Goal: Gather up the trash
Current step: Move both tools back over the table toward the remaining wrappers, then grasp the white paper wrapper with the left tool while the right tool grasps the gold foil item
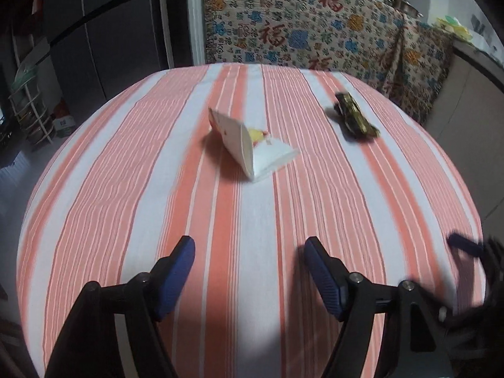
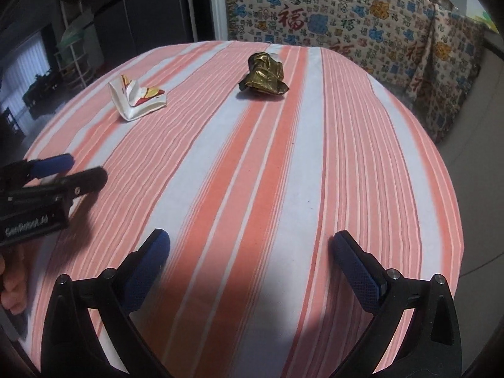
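Two pieces of trash lie on the far half of the table, well apart from each other. A folded white wrapper (image 1: 252,145) with red and yellow print sits tented open near the middle, and a crumpled gold foil wrapper (image 2: 264,74) rests to its right, closer to the far edge. Both are untouched.

The left gripper (image 1: 249,252) hangs above the near part of the table with its blue-padded jaws spread wide and nothing between them. The right gripper (image 2: 249,245) is likewise held over the near edge, jaws wide apart and empty. Both point toward the wrappers, well short of them.

The table is covered by a cloth (image 1: 220,220) of orange and white stripes. Behind it a patterned throw (image 1: 299,28) with red characters and blue flowers drapes over furniture, and a dark cabinet (image 1: 104,37) stands to the left.
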Motion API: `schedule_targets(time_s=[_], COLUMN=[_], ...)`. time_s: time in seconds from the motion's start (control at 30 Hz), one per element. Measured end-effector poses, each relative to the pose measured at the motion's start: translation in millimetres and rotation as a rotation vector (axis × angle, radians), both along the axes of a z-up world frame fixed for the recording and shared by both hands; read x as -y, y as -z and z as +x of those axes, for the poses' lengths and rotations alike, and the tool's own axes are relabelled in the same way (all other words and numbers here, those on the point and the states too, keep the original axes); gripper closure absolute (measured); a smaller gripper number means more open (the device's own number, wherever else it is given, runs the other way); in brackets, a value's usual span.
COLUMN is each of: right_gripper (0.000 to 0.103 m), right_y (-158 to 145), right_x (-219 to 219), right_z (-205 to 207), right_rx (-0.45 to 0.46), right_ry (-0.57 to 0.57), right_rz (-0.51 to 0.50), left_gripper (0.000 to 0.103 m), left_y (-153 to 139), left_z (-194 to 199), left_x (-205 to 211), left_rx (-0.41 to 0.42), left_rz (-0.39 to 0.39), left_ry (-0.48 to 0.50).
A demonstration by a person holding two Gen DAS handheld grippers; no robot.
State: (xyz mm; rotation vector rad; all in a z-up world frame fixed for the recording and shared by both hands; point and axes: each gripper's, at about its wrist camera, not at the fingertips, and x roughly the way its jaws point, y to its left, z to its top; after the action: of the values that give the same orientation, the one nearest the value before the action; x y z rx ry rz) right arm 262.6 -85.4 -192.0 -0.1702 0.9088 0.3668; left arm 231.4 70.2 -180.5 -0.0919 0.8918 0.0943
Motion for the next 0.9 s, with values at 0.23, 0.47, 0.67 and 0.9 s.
schedule_targets(time_s=[0.23,0.47,0.67,0.9], right_gripper=[0.0,0.0,0.0,0.0], right_y=[0.7,0.6,0.7,0.7], right_x=[-1.5,-2.0,-2.1,-1.7], right_z=[0.9,0.3,0.6,-0.1], right_rx=[0.002,0.003,0.003,0.005], right_ry=[0.001,0.0,0.001,0.002], right_rz=[0.002,0.003,0.002,0.0], left_gripper=[0.05,0.095,0.095,0.052], left_y=[-4.8,-4.9,-17.1,-2.5], left_z=[54.1,55.4,8.0,-11.2], left_x=[-23.1,-30.2,-31.7,-20.7], left_rx=[0.051,0.028,-0.023,-0.031], left_rz=[-0.116,-0.094,-0.054,0.041], left_ry=[-0.096,-0.028,0.114,0.139])
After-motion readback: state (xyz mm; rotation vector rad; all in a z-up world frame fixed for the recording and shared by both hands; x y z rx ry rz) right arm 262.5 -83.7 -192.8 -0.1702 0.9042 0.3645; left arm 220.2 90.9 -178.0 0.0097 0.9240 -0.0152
